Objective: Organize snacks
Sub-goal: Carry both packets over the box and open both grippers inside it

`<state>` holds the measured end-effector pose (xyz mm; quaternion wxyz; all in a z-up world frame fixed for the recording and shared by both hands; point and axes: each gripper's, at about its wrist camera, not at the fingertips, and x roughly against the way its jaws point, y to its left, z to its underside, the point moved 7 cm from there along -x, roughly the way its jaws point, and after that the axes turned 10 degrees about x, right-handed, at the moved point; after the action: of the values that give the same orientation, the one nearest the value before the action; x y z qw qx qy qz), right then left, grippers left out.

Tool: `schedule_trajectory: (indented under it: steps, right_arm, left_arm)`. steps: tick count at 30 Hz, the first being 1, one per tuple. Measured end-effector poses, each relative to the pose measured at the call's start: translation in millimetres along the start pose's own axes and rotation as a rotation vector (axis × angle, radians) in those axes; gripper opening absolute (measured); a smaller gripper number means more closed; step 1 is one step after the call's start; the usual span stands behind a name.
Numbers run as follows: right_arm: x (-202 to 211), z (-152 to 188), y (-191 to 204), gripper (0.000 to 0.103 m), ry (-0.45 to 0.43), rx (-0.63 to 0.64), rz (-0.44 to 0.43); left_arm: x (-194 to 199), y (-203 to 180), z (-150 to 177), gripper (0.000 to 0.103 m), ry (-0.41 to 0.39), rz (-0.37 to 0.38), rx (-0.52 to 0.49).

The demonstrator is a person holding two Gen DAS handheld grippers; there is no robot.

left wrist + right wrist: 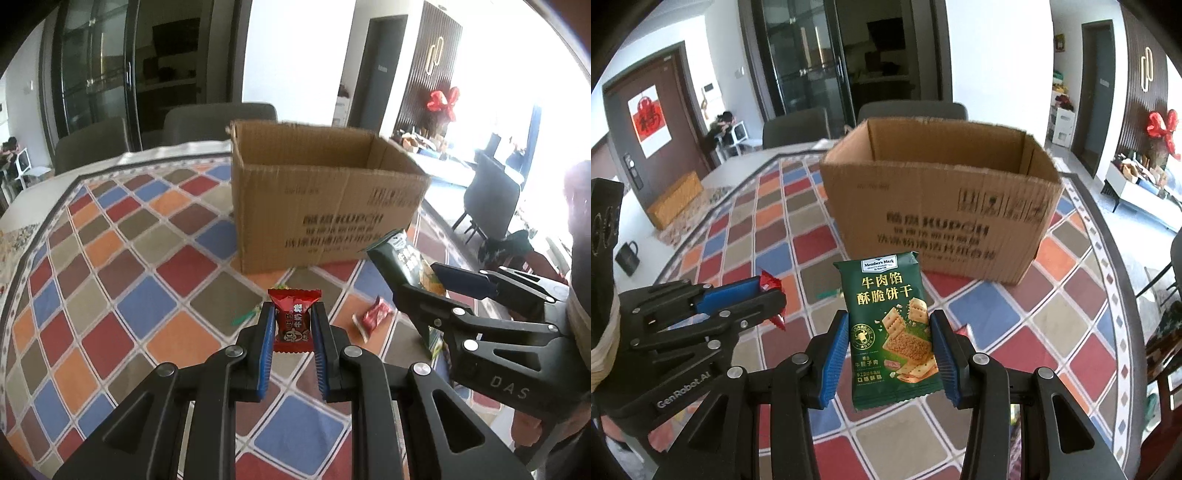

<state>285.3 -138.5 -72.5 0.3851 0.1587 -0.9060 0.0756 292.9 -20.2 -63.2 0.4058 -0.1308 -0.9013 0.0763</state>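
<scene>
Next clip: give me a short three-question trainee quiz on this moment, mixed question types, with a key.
1. True or false: the left gripper is shut on the small red candy packet.
2. Which does the right gripper hold? A) a black mug B) the green cracker packet C) nothing
3. Fill in: the brown cardboard box on the checkered tablecloth has its top ____.

Key:
1. True.
2. B.
3. Open. Another red packet lies loose on the cloth near the box.
</scene>
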Motion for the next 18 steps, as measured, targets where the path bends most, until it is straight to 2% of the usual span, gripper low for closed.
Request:
schedule_trajectory:
  steps: [8,18]
  right_arm:
    - [19,-36,-23,0.045,-0.078,-0.024,0.036]
    - [32,-72,-41,0.045,-0.128,-0.037,0.059]
  left_arm:
    - [13,-16,-37,0.020,-0.068,0.016,-0.001]
    - [11,-29,-77,0.020,-0.086,0.047,0.008]
